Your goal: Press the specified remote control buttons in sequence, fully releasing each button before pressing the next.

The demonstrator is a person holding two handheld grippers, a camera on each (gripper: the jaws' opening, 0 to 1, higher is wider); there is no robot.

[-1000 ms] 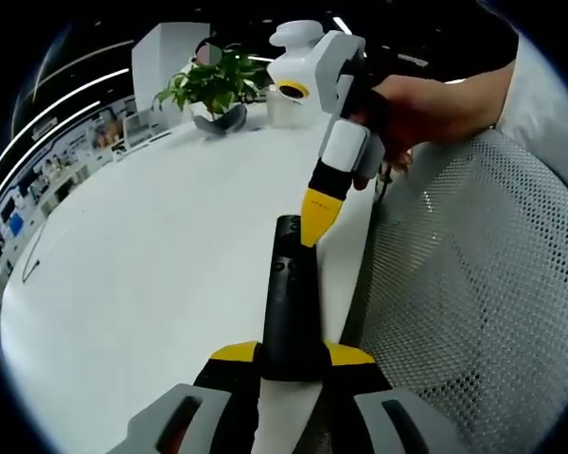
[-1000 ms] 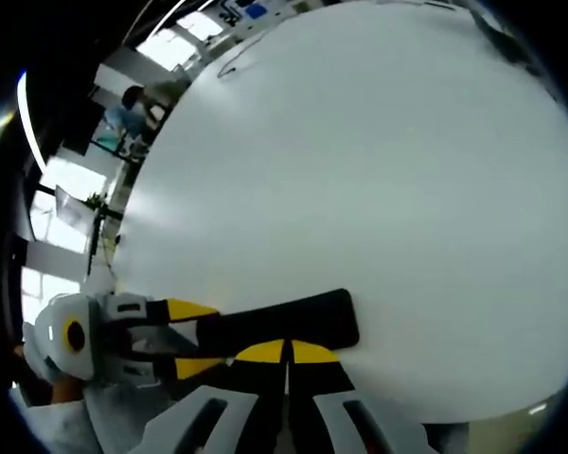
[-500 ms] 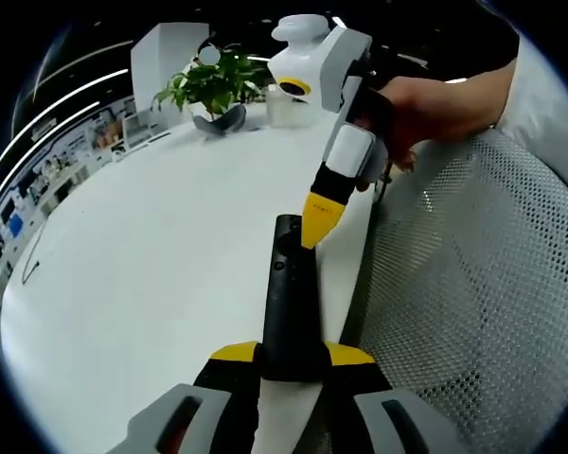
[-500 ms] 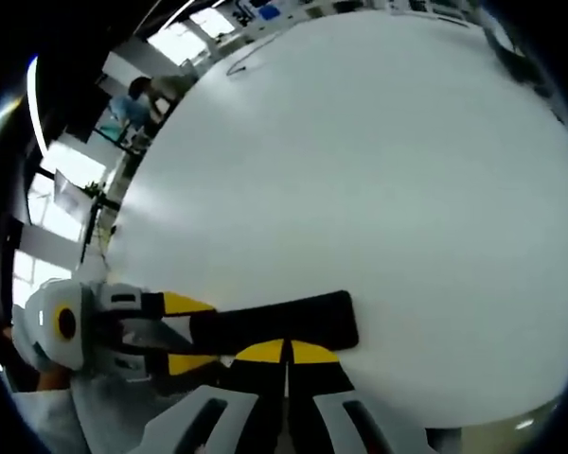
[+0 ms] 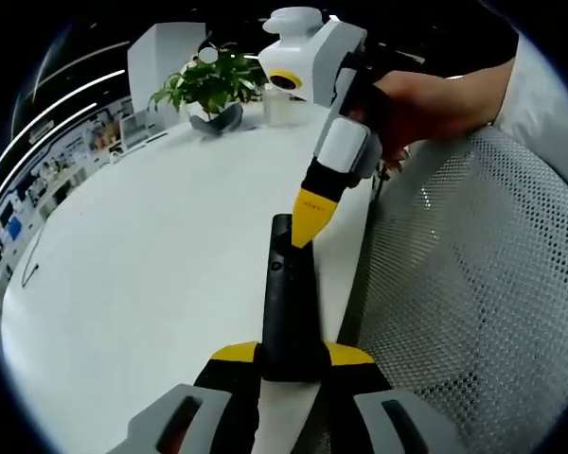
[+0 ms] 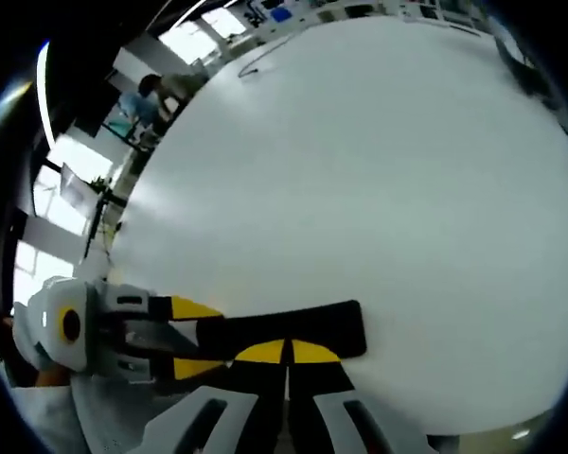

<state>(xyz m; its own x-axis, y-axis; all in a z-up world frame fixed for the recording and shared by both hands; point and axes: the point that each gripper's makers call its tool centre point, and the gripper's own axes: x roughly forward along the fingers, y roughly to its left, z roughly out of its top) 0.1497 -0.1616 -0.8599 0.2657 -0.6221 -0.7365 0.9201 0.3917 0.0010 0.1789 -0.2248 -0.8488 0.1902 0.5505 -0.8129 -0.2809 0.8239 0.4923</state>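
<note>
Now | left gripper (image 5: 292, 357) jaws clamp remote (image 5: 286, 303) | right gripper (image 5: 307, 216) angled down, jaws closed, touching remote

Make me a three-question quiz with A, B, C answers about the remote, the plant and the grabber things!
1. Where is the potted plant?
A. at the table's far end
B. on the mesh chair
C. on the remote

2. What colour are the right gripper tips?
A. red
B. yellow
C. blue

3. What is the left gripper doing?
A. hanging open
B. gripping the plant
C. gripping the black remote

Answers: 1 A, it stands far back on the white table. 2 B, yellow tips point at the remote. 3 C, its fingers clamp the remote's near end.
</note>
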